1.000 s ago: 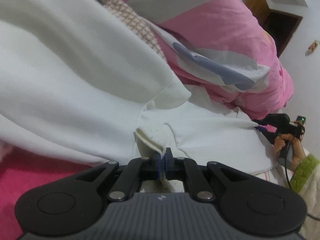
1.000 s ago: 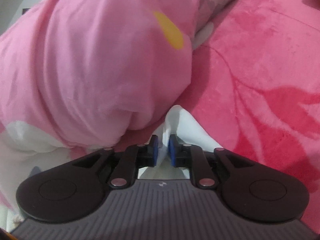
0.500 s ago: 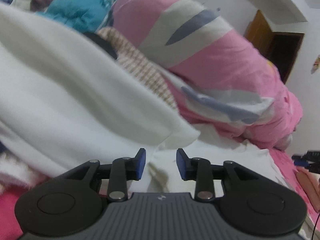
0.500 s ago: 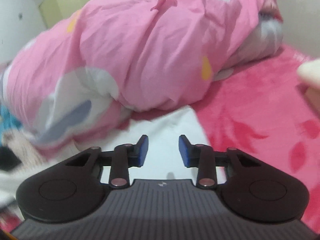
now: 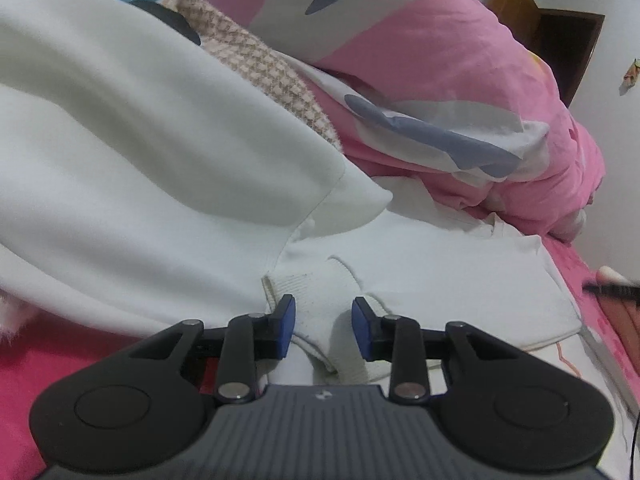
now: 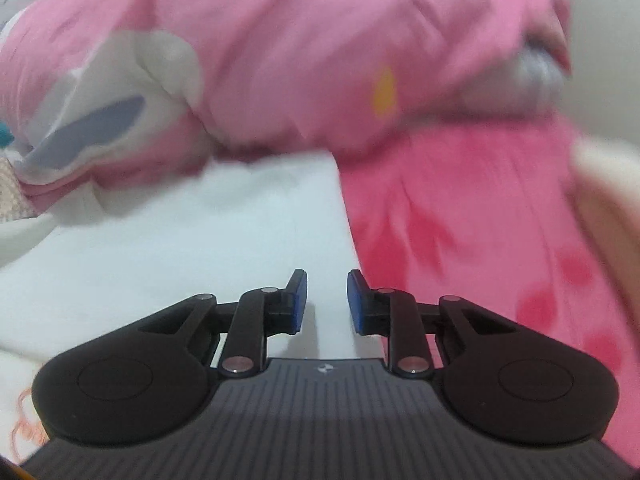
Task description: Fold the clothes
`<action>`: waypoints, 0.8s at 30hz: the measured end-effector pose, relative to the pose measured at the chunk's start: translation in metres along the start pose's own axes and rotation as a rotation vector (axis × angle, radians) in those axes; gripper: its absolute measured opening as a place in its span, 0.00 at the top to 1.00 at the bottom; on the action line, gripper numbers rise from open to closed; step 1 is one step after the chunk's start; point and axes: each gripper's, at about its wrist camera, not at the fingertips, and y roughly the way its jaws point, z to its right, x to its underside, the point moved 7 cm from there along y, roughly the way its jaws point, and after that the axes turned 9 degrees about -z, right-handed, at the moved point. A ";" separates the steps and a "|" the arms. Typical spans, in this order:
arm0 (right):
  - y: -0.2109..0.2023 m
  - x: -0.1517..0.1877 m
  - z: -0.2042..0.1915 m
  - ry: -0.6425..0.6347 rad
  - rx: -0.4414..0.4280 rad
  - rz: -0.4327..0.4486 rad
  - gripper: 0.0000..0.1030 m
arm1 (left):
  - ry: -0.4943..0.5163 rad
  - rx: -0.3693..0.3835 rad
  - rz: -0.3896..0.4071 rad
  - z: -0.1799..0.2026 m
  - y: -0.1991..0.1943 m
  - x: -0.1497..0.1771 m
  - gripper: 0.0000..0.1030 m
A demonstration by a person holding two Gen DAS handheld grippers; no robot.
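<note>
White garment lies on the bed, beside the pink duvet. Its ribbed cuff sits between the left gripper fingers, spread and nearer. Right gripper fingers, just closing, pinch nothing above its flat edge.

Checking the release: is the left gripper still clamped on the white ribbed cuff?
Open. The left gripper pads stand apart beside the white ribbed cuff.

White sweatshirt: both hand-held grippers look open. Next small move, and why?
Probably re-grip the ribbed cuff with the left hand-held gripper: its jaws have just opened and the cuff lies loose between them on the white sweatshirt, the fold unfinished.
</note>
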 end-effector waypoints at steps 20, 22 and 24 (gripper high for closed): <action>0.030 -0.058 -0.013 0.291 -0.219 0.034 0.79 | -0.039 0.010 -0.011 -0.006 -0.005 0.003 0.70; 0.003 -0.040 -0.056 0.188 -0.307 -0.002 0.78 | -0.061 0.003 -0.010 -0.008 -0.007 0.003 0.70; -0.013 -0.021 -0.107 0.077 -0.389 -0.036 0.78 | -0.101 0.011 0.004 -0.013 -0.011 0.001 0.70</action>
